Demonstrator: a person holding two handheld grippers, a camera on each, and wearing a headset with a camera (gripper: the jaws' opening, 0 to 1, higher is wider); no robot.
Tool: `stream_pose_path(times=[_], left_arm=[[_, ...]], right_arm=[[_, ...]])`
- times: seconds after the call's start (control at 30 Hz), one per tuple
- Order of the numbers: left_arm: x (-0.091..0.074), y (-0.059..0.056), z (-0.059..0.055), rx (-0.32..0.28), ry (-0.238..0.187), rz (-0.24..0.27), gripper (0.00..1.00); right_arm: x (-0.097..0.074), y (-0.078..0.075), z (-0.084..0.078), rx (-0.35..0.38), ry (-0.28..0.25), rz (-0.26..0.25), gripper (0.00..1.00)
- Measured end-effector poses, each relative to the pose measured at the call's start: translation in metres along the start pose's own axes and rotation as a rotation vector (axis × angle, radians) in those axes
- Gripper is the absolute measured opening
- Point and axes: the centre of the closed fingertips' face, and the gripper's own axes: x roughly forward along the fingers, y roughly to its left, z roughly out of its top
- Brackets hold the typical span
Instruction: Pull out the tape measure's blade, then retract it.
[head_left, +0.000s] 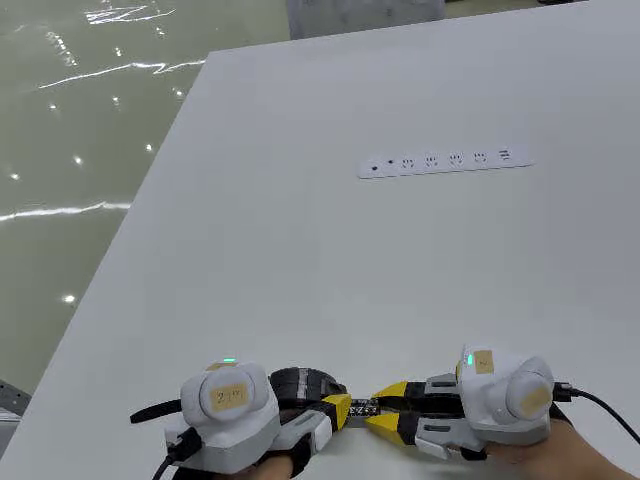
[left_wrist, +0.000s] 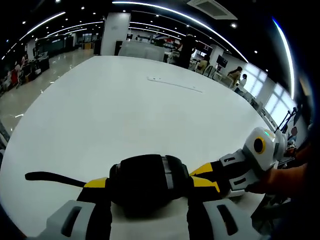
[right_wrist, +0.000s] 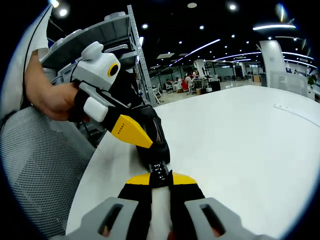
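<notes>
At 6 o'clock on the table (head_left: 400, 250), the left gripper (left_wrist: 150, 184) clamps the tape measure case (head_left: 305, 385); the right gripper (right_wrist: 160, 179), pinched shut on the blade tip (right_wrist: 157, 169), should draw straight toward 3 o'clock.

Soft, even overhead light is washing the white table (head_left: 300, 260) bright, barely casting shadows. Glare is streaking the glossy floor (head_left: 70, 120) at ten o'clock. In both gripper views fisheye distortion is bending the edges, ceiling light strips (right_wrist: 272, 26) are flaring between twelve and two o'clock, and the foreground at six o'clock is blurring
</notes>
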Motion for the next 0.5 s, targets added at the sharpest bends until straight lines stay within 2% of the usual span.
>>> stream_pose_path(times=[0.37,0.5], left_arm=[[-0.001,0.0,0.0,-0.016,-0.005,-0.009,0.58],[-0.001,0.0,0.0,-0.017,-0.005,-0.011,0.58]], right_arm=[[0.015,0.002,0.004,-0.012,0.003,-0.003,0.11],[0.015,0.002,0.004,-0.019,0.004,-0.005,0.11]])
